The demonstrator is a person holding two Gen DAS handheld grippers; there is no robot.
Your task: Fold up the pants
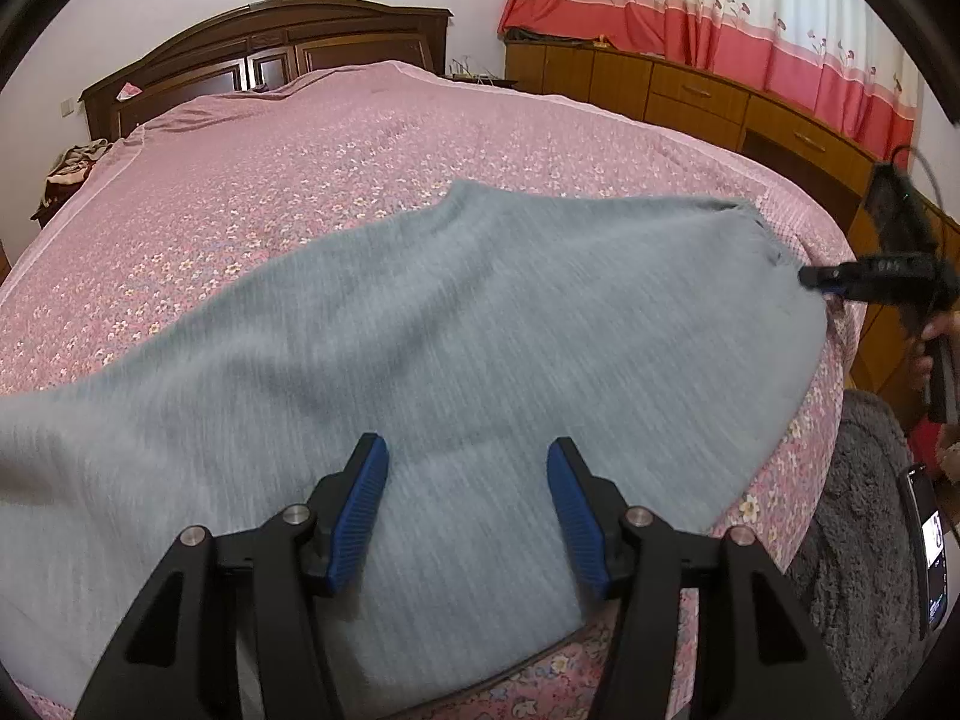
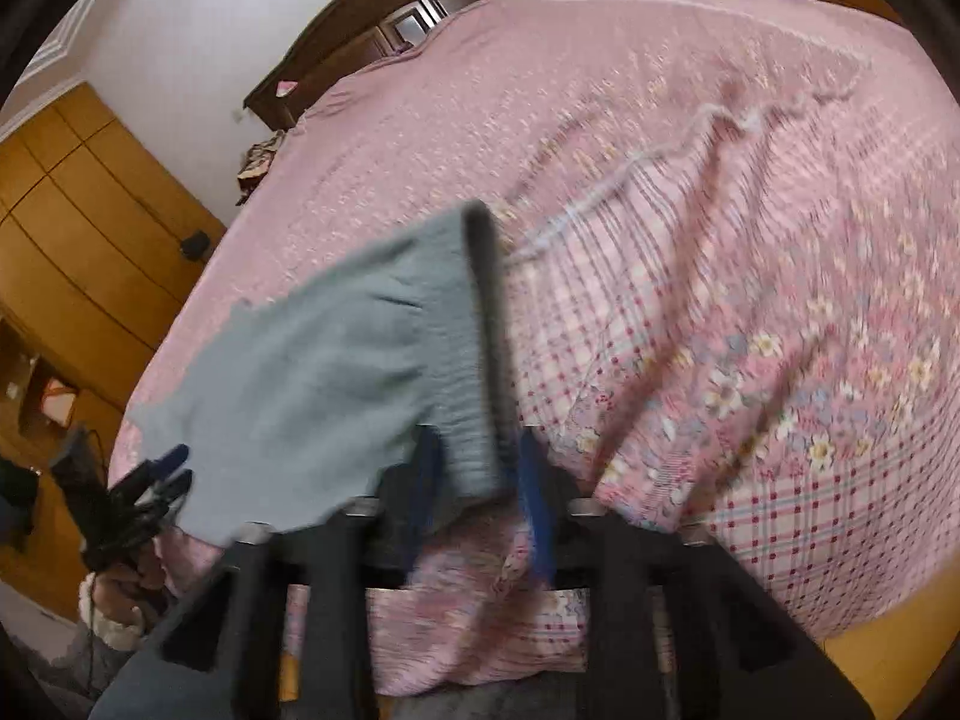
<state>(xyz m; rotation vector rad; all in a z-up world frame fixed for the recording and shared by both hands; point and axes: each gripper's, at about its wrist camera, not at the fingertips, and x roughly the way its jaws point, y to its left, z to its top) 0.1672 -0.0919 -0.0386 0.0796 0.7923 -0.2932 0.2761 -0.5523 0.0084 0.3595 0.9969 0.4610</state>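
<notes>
Grey-blue knit pants (image 1: 420,330) lie spread on the pink floral bed (image 1: 270,180). My left tongs (image 1: 468,510) gape wide above them; right tongs (image 2: 480,486) pinch the dark waistband (image 2: 489,324). Risk: a tug drags the bedcover. Motion blur hides the pinch depth.

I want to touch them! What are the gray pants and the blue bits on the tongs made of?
The pants look like soft knit cloth, matte, with fine ribbing; probably cotton or wool, though I can't tell which. The blue pads on the left tongs look like rubber or plastic, with ridges for grip.
</notes>
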